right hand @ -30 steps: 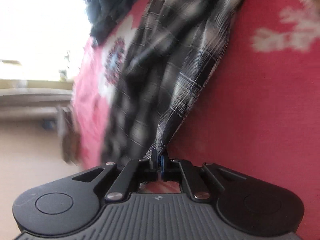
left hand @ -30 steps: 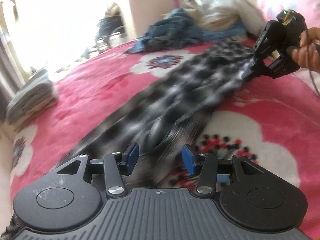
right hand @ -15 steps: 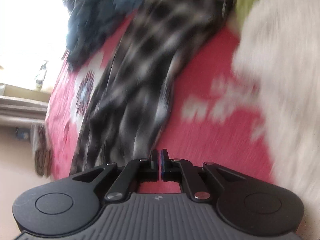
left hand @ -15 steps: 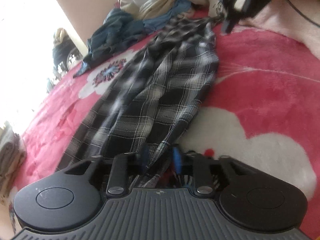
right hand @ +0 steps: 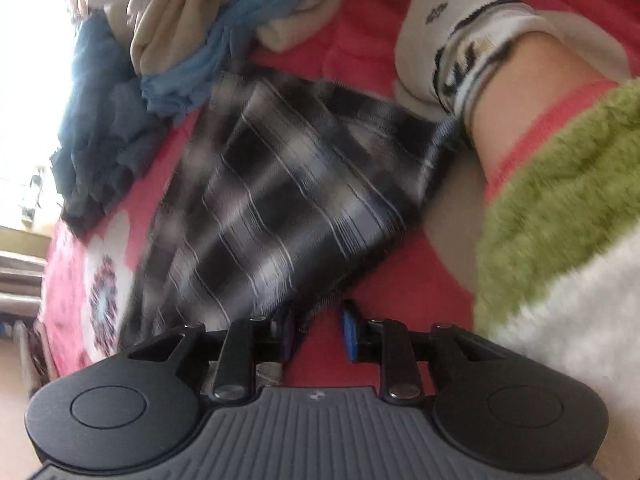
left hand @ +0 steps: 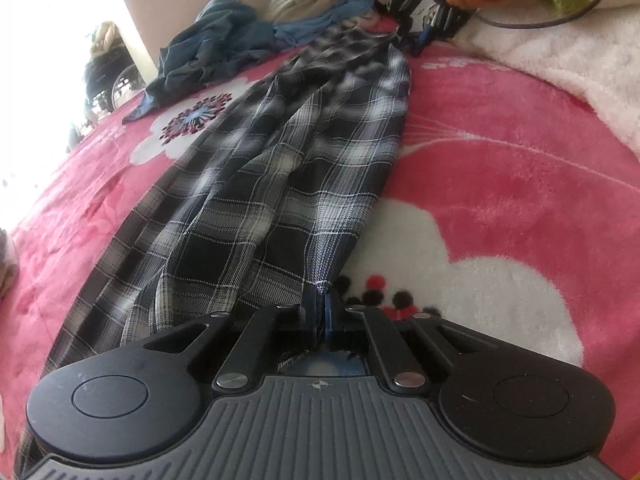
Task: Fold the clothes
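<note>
A black-and-white plaid garment lies stretched lengthwise on the pink flowered blanket. My left gripper is shut on the garment's near hem, a fold of cloth pinched between its blue pads. At the far end a hand holds my right gripper just over the cloth. In the right wrist view the plaid garment is blurred; my right gripper has its jaws opening, pink blanket shows in the gap, and the cloth's edge lies against the left pad without being pressed.
A pile of blue, dark and cream clothes sits beyond the garment's far end, also seen as the clothes pile. A person's foot in a white sock and a green-and-white fleece lie at the right.
My left gripper came down and closed on the near hem. My right gripper carried the far end towards the clothes pile, then parted its jaws. The garment now lies stretched out.
</note>
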Action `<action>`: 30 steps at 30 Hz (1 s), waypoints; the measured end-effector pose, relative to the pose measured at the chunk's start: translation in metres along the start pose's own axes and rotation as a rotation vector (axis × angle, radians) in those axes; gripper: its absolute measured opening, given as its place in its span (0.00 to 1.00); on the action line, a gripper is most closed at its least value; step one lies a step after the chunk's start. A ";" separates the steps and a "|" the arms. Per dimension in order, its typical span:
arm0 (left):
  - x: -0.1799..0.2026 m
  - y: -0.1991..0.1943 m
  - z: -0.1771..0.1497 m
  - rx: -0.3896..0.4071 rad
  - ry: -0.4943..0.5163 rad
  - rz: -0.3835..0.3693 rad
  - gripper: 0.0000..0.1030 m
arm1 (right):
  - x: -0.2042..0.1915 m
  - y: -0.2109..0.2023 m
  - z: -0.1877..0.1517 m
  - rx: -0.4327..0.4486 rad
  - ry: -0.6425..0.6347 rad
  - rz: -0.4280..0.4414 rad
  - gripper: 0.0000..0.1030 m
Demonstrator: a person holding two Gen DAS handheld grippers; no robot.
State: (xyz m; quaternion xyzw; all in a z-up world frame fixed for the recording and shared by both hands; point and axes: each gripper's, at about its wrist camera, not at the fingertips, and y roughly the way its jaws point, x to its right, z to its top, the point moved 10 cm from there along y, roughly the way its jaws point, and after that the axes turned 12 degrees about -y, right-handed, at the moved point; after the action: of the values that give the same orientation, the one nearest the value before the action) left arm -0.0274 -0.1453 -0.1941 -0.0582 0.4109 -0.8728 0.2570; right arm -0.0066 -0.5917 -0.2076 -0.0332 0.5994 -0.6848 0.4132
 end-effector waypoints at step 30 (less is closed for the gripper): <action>0.004 -0.016 0.002 -0.031 -0.048 -0.086 0.21 | -0.014 -0.054 0.049 -0.023 -0.368 -0.234 0.28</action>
State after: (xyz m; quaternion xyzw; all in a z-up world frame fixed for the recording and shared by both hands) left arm -0.0369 -0.1401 -0.1815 -0.1009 0.4154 -0.8748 0.2279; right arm 0.0010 -0.6254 -0.1418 -0.2316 0.5138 -0.7035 0.4330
